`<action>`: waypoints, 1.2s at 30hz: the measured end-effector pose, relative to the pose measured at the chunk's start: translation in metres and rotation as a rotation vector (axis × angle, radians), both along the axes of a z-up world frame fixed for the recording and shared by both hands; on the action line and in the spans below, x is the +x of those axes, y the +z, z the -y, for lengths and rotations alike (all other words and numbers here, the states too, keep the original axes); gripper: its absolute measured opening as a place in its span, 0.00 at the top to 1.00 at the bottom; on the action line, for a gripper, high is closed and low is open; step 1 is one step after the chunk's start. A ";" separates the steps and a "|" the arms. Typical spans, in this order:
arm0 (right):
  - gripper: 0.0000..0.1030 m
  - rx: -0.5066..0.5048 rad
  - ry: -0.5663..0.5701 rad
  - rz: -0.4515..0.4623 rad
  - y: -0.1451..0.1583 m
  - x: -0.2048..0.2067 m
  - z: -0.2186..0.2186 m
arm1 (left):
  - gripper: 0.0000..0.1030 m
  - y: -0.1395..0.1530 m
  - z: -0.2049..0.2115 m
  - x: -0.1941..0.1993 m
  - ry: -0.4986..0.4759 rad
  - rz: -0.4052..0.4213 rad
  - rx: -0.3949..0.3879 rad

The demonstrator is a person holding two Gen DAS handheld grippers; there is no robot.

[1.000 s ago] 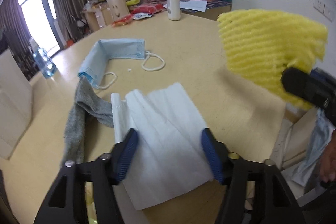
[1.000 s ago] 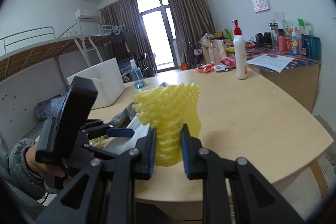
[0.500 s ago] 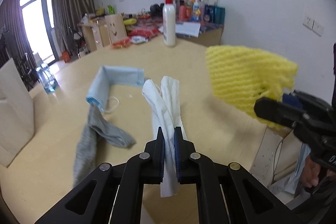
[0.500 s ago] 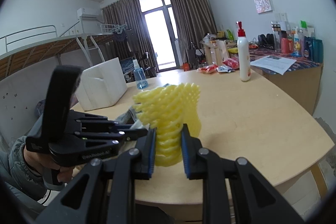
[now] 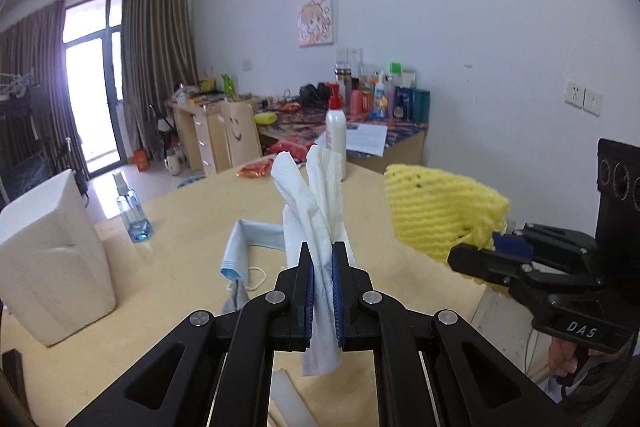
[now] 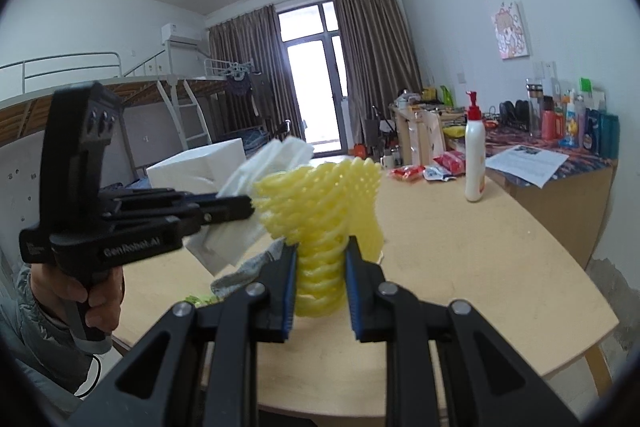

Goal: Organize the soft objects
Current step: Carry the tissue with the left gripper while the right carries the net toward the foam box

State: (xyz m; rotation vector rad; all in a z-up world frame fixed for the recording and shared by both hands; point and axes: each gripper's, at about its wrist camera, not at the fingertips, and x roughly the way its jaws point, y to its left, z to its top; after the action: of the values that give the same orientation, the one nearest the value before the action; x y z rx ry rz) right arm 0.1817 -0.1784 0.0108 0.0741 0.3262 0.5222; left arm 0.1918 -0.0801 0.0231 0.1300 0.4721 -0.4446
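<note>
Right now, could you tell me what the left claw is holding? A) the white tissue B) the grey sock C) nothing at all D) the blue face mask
A: the left claw is shut on the white tissue, which sticks up between its blue pads, clear of the table, while the blue face mask lies on the table.

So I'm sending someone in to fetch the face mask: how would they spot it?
On the round wooden table, look just beyond the left gripper. The face mask lies flat there, folded into an L; it's the only pale blue piece, with white ear loops.
</note>
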 end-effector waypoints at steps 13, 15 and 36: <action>0.76 -0.017 0.049 -0.009 0.001 0.005 -0.023 | 0.92 0.005 -0.042 -0.024 0.105 0.058 -0.029; 0.76 -0.022 0.077 -0.005 0.003 0.007 -0.034 | 0.92 0.007 -0.055 -0.030 0.144 0.072 -0.028; 0.76 -0.065 0.494 -0.001 0.010 0.001 -0.180 | 0.92 -0.004 -0.190 -0.122 0.677 0.139 -0.039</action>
State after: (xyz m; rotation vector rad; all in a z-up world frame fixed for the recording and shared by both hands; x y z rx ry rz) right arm 0.1828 0.0017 0.0208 -0.0720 0.3636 0.9996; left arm 0.0701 0.1098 0.0195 -0.0407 0.3435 0.2183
